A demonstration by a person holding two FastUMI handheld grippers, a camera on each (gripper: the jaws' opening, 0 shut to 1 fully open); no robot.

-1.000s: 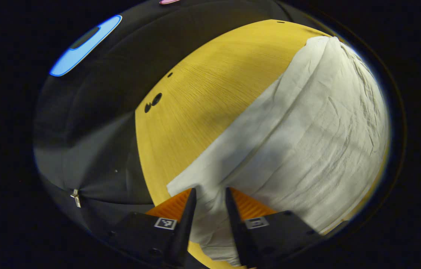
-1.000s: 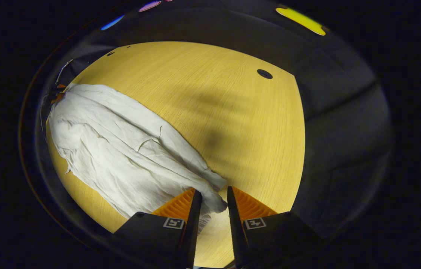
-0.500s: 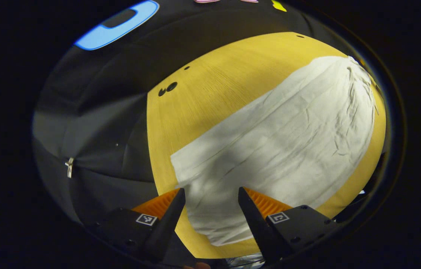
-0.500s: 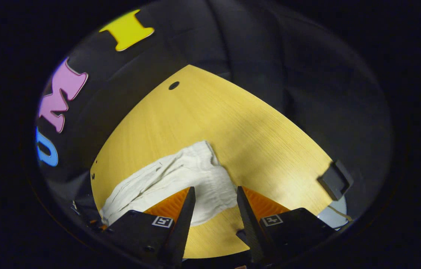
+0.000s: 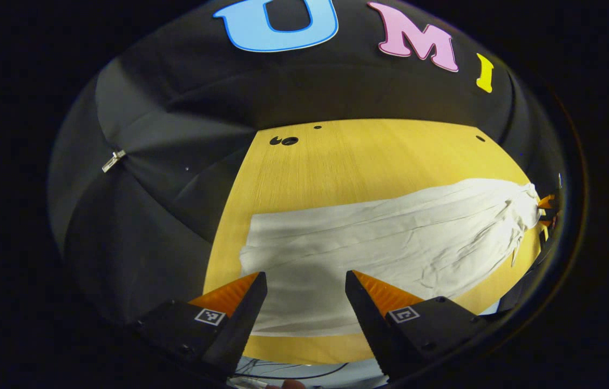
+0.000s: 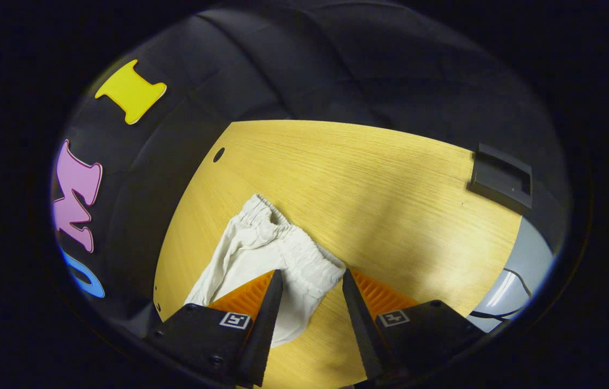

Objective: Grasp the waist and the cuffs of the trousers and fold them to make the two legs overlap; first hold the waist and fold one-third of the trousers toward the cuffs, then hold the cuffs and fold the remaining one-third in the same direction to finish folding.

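The white, crinkled cotton trousers (image 5: pixel 385 243) lie stretched flat along the yellow wooden table (image 5: pixel 369 156) — legs overlapped. The left gripper (image 5: pixel 304 294) and right gripper (image 6: pixel 309 289) hover above them, jaws parted, gripping nothing. A one-layer pinch could pull the legs apart.

There are no words or numbers to read on the things here. Each of the left tongs (image 5: pixel 304 281) has a small white square sticker (image 5: pixel 210 316) with a black block pattern on its dark body, and so has each of the right tongs (image 6: pixel 309 278), like this sticker (image 6: pixel 235 320). These patterns are codes, not letters. The crumpled white cloth trousers (image 5: pixel 391 243) and the yellow wooden tabletop (image 5: pixel 369 156) carry no writing.
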